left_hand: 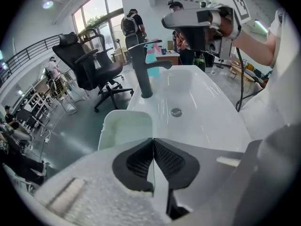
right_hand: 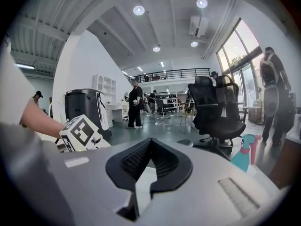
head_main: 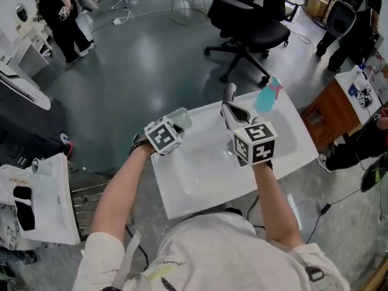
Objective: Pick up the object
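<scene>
A pale green, shallow dish [left_hand: 124, 126] hangs at the left rim of the white sink [left_hand: 207, 107]. My left gripper [left_hand: 153, 142] is shut on the dish's thin near wall. In the head view the dish [head_main: 180, 119] pokes out beyond the left gripper [head_main: 171, 129], partly over the floor. My right gripper [head_main: 230, 109] hovers above the basin just short of the faucet [head_main: 230, 91]. Its jaws are shut with nothing between them [right_hand: 150, 142]. The left gripper view shows the right gripper [left_hand: 165, 20] high above the basin.
A dark faucet [left_hand: 143, 74] stands at the sink's back rim, with a teal spray bottle [head_main: 267, 97] at the far right corner. A black office chair [head_main: 248, 23] is beyond the sink. People stand farther off. A wooden cabinet [head_main: 330, 114] is on the right.
</scene>
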